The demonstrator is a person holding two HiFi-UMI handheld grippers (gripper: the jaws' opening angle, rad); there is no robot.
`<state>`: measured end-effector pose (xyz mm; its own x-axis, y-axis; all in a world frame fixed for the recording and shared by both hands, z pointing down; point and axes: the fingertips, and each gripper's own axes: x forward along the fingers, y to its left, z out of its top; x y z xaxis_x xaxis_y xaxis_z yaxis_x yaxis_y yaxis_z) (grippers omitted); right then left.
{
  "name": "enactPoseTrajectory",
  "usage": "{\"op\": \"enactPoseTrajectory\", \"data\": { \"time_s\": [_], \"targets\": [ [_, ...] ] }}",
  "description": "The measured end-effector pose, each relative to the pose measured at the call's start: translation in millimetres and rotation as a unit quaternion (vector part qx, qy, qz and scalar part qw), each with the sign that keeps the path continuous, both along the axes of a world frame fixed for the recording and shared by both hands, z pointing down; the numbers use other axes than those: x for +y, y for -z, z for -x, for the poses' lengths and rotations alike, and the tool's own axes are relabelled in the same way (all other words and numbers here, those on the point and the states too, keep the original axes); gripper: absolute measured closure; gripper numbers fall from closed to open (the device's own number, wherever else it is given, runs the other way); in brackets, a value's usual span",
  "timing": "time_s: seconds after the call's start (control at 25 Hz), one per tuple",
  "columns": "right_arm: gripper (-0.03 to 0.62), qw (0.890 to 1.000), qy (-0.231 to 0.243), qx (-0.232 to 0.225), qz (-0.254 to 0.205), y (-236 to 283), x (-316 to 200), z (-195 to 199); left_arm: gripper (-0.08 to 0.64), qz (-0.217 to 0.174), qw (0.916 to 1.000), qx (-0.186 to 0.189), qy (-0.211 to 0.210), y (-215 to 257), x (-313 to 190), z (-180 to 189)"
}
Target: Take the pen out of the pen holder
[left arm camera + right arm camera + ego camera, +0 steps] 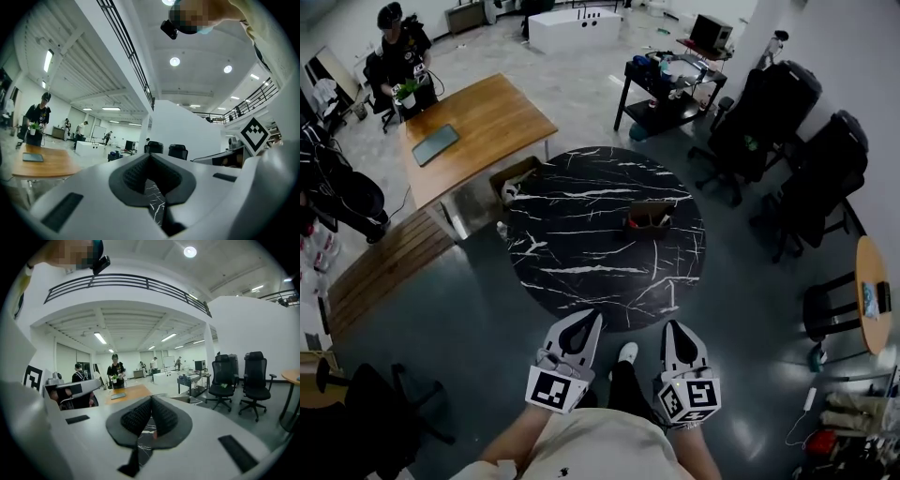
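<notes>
A small brown pen holder (649, 216) stands on the round black marble table (581, 244), right of its centre; the pens in it are too small to make out. Both grippers hang low in front of the person's body, short of the table's near edge and well away from the holder. The left gripper (589, 321) is shut with nothing in it, its jaws meeting at the tips in the left gripper view (150, 157). My right gripper (676, 328) is likewise shut and empty (151, 399). A sliver of the marble top (154, 206) shows under the jaws.
A wooden table (473, 127) with a dark tablet stands at the back left, with a person (401, 56) behind it. A cardboard box (517, 178) sits on the floor by the marble table. Black office chairs (769, 122) and a black cart (670, 89) stand at the right.
</notes>
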<state>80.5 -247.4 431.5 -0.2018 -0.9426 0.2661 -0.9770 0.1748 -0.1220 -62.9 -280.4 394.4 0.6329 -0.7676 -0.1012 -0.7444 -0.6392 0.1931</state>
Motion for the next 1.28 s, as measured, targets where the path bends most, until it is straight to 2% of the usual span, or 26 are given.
{"op": "enactPoseTrajectory", "data": {
  "time_s": [0.16, 0.28, 0.52, 0.64, 0.8, 1.08, 1.2, 1.28],
  "targets": [
    [0.575, 1.0, 0.013, -0.013, -0.011, 1, -26, 6, 0.548, 0.013, 0.9997, -0.013, 0.013, -16, -18, 8],
    [0.575, 0.999, 0.029, -0.017, -0.01, -1, -52, 7, 0.548, 0.012, 0.9993, -0.01, 0.033, -15, -36, 12],
    [0.575, 0.999, 0.048, -0.009, 0.0, -19, -130, -7, 0.548, 0.019, 0.997, -0.022, 0.072, -17, -84, 14],
    [0.575, 0.997, 0.07, -0.005, -0.002, -27, -177, -17, 0.549, 0.02, 0.9951, -0.038, 0.089, -21, -119, 2],
    [0.575, 0.991, 0.128, -0.026, 0.011, -47, -224, -30, 0.548, 0.043, 0.9931, -0.04, 0.102, -27, -158, -26],
    [0.574, 0.981, 0.187, 0.036, 0.038, -107, -314, -48, 0.548, 0.084, 0.9854, -0.069, 0.131, -50, -213, -60],
    [0.562, 0.967, 0.238, 0.065, 0.059, -140, -330, -34, 0.548, 0.106, 0.9815, -0.084, 0.136, -63, -226, -68],
    [0.508, 0.957, 0.266, 0.091, 0.072, -160, -337, -27, 0.548, 0.115, 0.9804, -0.09, 0.132, -70, -231, -74]
  ]
}}
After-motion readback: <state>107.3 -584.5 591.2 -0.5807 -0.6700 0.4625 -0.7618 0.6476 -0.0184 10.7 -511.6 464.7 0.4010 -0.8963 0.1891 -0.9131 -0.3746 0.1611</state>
